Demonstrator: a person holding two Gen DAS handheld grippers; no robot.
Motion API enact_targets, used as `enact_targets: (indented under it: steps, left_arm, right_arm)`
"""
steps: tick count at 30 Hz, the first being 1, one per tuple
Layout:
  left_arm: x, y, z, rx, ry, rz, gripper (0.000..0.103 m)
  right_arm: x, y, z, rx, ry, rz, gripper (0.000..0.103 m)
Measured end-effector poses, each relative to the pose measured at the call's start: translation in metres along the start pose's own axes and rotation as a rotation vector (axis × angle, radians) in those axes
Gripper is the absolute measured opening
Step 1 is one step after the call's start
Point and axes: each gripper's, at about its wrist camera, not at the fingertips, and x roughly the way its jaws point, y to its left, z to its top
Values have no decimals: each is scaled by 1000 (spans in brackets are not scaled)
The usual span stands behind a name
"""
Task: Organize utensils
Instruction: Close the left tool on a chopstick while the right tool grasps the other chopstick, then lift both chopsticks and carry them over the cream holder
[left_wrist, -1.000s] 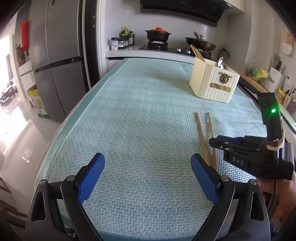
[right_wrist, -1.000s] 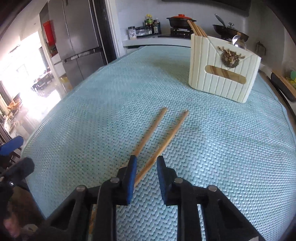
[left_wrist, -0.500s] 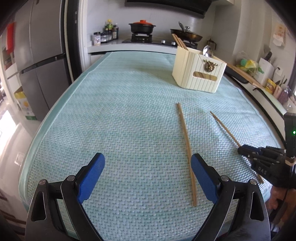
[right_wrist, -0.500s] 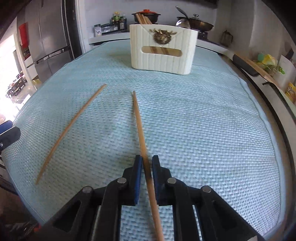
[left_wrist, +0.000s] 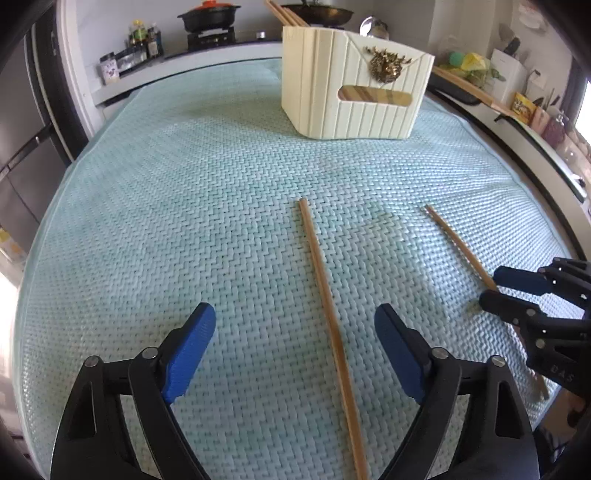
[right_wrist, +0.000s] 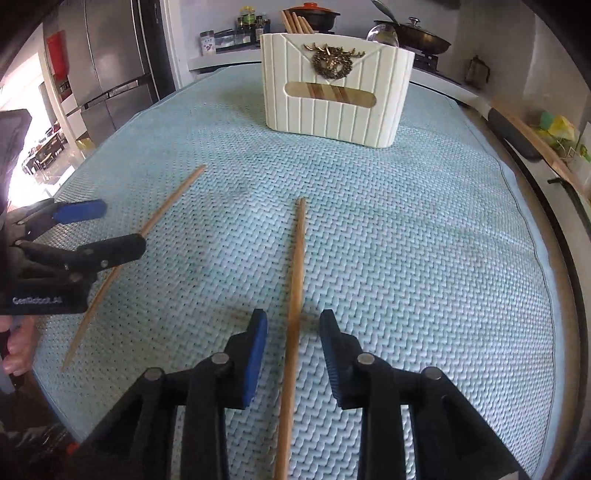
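Note:
Two wooden chopsticks lie apart on the teal woven mat. One chopstick runs between the wide-open fingers of my left gripper; it also shows at the left in the right wrist view. The other chopstick lies between the fingers of my right gripper, which stand apart on either side without touching it; in the left wrist view it leads to the right gripper. A cream utensil holder stands at the far side, with chopsticks and a spoon in it.
The mat covers a table whose front edge is close below both grippers. Behind it are a stove with a pot, spice jars and a fridge. A counter with clutter runs along the right.
My right gripper has opened and let go of its chopstick, which now lies on the mat. My left gripper has moved in so the other chopstick lies between its open fingers.

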Motion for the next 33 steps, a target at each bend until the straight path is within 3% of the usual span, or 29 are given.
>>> enact_targets:
  steps: [3, 5, 7, 9, 10, 15, 23, 29, 33]
  left_arm:
    - [13, -2, 17, 22, 16, 25, 74]
    - [17, -4, 30, 28, 42, 17, 62]
    - [21, -10, 40, 49, 66, 0, 41]
    - [23, -17, 46, 71, 81, -9, 25]
    - [25, -21, 50, 81, 86, -17, 6]
    - [17, -24, 56, 58, 60, -40, 4]
    - [-85, -8, 72, -8, -192, -109, 4]
    - [-153, 3, 83, -4, -349, -136, 4]
    - [-174, 10, 90, -9, -417, -142, 4]
  right_arm:
    - [11, -2, 18, -20, 25, 27, 29]
    - [17, -3, 29, -40, 37, 33, 17]
    - [24, -8, 41, -35, 52, 57, 8]
    - [31, -15, 54, -18, 66, 90, 7]
    - [35, -19, 60, -5, 72, 105, 7]
    - [34, -41, 77, 84, 21, 162, 7]
    - [-56, -72, 89, 174, -267, 257, 7]
    - [-127, -69, 92, 135, -461, 230, 7]
    - [-157, -63, 89, 103, -553, 177, 7]
